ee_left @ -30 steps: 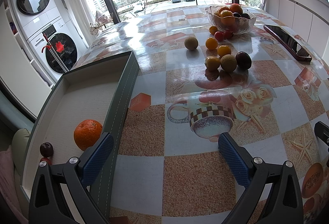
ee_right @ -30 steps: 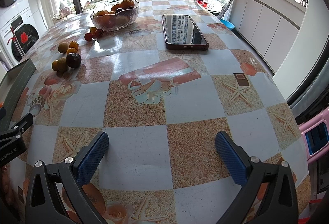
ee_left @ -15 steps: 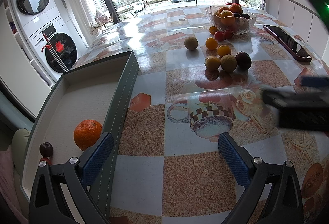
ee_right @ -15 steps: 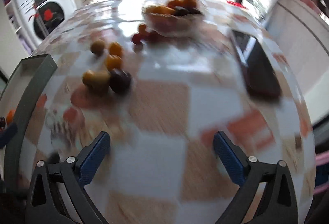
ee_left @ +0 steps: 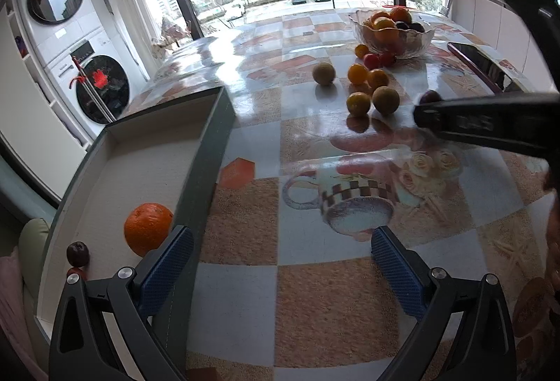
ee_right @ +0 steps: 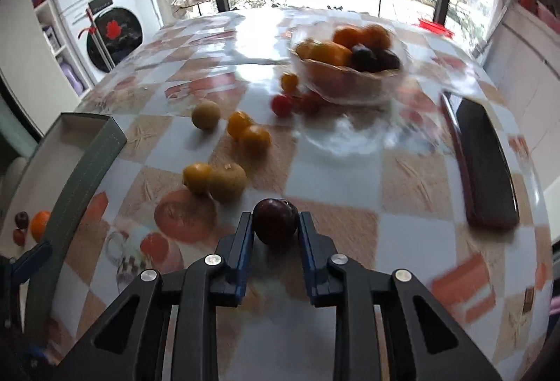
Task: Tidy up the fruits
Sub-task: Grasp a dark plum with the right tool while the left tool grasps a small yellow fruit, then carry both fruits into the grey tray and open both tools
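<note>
The left gripper (ee_left: 280, 270) hangs wide open over the table (ee_left: 315, 304), beside the box (ee_left: 196, 192); inside the box lie an orange (ee_left: 147, 228) and a plum (ee_left: 77, 253) (touching its wall).

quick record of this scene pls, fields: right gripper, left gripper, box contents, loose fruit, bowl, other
right gripper: just closed, pads against dark plum
left gripper: open, empty, above table
box contents: orange, small dark fruit
loose fruit: yellow-orange cluster
bowl: glass, holds fruit
other: phone
</note>
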`<action>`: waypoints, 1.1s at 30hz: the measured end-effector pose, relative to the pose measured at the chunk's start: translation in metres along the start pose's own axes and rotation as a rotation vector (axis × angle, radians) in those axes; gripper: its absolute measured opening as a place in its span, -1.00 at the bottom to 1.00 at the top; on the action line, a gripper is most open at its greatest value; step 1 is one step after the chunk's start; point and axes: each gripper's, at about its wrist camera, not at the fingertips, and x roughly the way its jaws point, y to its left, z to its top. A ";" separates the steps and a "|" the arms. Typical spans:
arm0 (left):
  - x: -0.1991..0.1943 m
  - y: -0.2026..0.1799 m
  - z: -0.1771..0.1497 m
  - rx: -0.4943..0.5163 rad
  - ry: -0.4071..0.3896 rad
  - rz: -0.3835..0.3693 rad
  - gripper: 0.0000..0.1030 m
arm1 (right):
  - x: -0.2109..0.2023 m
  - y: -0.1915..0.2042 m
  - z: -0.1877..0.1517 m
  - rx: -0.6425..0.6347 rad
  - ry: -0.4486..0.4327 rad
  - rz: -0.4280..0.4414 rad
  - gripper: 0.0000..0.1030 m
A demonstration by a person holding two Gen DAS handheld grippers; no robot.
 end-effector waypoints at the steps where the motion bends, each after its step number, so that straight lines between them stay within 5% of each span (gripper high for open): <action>1: 0.001 -0.003 0.002 -0.001 0.012 -0.025 0.98 | -0.004 -0.006 -0.005 0.016 0.003 0.004 -0.46; 8: 0.001 -0.023 0.039 -0.002 -0.003 -0.122 0.96 | -0.038 -0.043 -0.046 0.099 0.003 0.003 -0.46; 11: 0.019 -0.023 0.060 -0.048 0.033 -0.191 0.63 | -0.049 -0.055 -0.061 0.138 -0.003 0.016 -0.46; 14: 0.039 -0.023 0.070 -0.051 0.073 -0.160 0.38 | -0.056 -0.063 -0.072 0.171 -0.009 0.031 -0.46; 24: 0.062 -0.030 0.094 -0.056 0.062 -0.194 0.34 | -0.060 -0.066 -0.079 0.182 -0.013 0.053 -0.46; 26: 0.060 -0.029 0.094 -0.063 0.048 -0.209 0.06 | -0.060 -0.065 -0.080 0.183 -0.011 0.052 -0.46; 28: 0.058 -0.028 0.095 -0.058 0.042 -0.215 -0.51 | -0.061 -0.064 -0.081 0.180 -0.008 0.049 -0.46; 33: 0.044 -0.015 0.086 -0.098 0.051 -0.284 -0.56 | -0.063 -0.061 -0.084 0.180 0.004 0.047 -0.46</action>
